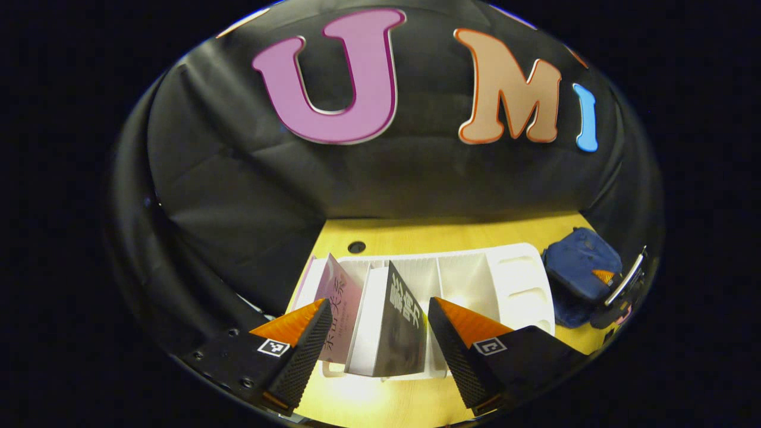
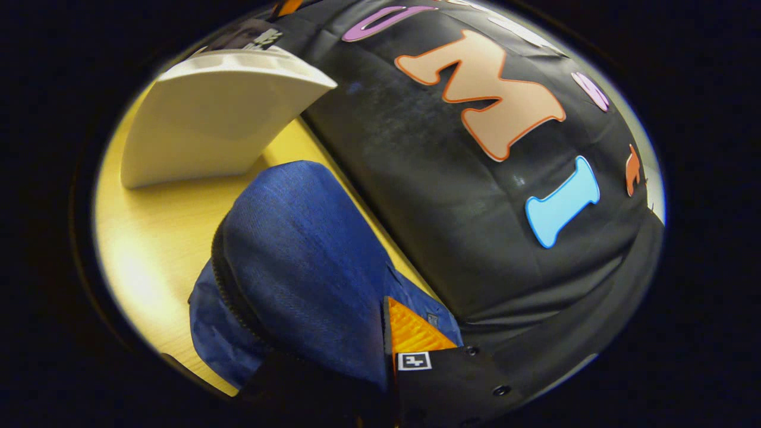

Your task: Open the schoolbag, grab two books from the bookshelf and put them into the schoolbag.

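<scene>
- Currently the left gripper (image 1: 377,333) stands with jaws wide either side of a dark-covered book (image 1: 395,324) in the white bookshelf (image 1: 517,279).
- Blue schoolbag (image 1: 579,273) lies at three o'clock of the shelf.
- Right gripper (image 2: 386,351) seems pressed into the bag; its jaw state is unreadable.
</scene>
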